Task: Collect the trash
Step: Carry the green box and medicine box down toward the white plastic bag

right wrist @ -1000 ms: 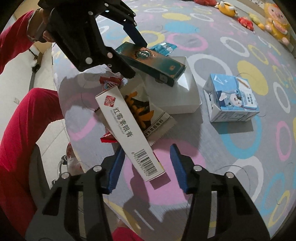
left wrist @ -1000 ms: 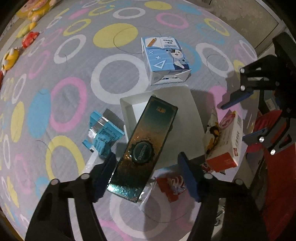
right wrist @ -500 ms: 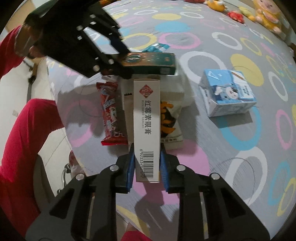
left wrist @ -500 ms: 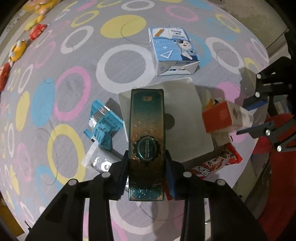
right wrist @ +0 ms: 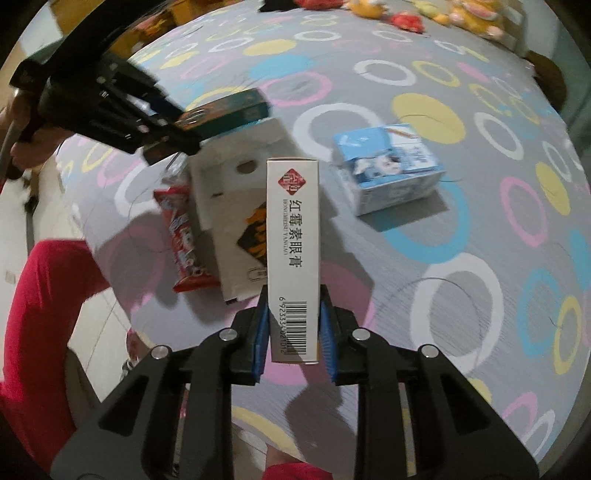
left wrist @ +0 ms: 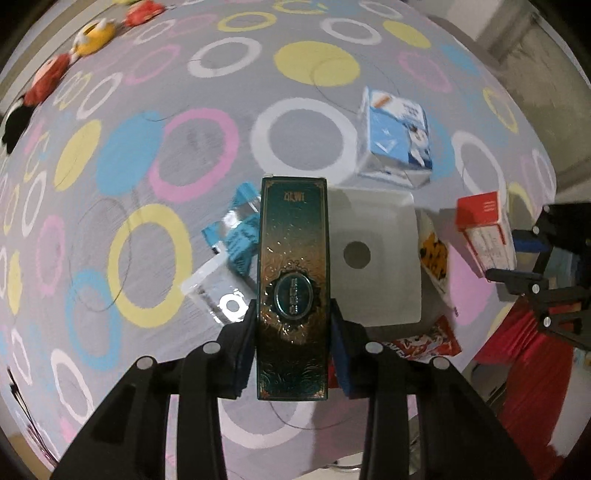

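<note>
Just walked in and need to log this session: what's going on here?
A person is clearing litter off a grey cloth with coloured rings. The left gripper is shut on a long dark green box with gold ornament; the right gripper is shut on a slim white box with a barcode. A blue-and-white carton, white open box, red wrapper and blue wrapper remain.

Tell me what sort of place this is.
Probably a home room, perhaps a child's play area. A table under a grey cloth with coloured rings carries household packaging such as a blue-and-white carton, plush toys line its far edge, and a tiled floor shows beside it.
</note>
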{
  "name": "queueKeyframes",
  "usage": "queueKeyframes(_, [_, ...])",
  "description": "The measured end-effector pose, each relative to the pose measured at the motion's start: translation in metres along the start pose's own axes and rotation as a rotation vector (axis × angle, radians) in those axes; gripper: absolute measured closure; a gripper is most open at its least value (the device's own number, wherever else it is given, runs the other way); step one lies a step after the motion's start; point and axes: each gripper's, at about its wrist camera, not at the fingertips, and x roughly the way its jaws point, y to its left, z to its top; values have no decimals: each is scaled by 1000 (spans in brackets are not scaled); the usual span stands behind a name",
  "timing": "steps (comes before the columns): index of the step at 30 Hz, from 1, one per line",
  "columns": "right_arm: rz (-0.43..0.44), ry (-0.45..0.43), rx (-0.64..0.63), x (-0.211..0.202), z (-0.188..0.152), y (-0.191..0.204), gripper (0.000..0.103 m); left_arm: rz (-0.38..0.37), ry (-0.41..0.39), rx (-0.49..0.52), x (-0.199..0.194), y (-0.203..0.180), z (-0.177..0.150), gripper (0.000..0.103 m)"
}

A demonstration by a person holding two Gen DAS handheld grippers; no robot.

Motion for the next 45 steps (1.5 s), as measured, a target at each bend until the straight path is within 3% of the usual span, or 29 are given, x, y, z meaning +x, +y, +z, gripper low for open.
queueKeyframes(7, [-93,-77,107,-37,3,-3,79,63,-50,-73,-30,9,-24,68])
queueKeyframes(12, [-135,-144,148,-72,1,14,79,89,-100,-101,-56,-6,-48,68])
queueKeyframes(20, [-143,-220,139,-111,-9,63,79,98,-155,-137,-94,-19,-93,68])
queueKeyframes(29, [-111,-255,103,-126,-22,121,79,120,-175,-178,-117,-30,-159,68])
queueKeyframes(36, [-107,-265,62,-122,-44,163,79,102,-188,-237,-113,-48,-211,68])
queueKeyframes(45, [-93,-258,43,-103,-83,206,79,50,-177,-368,-78,-73,-269,68])
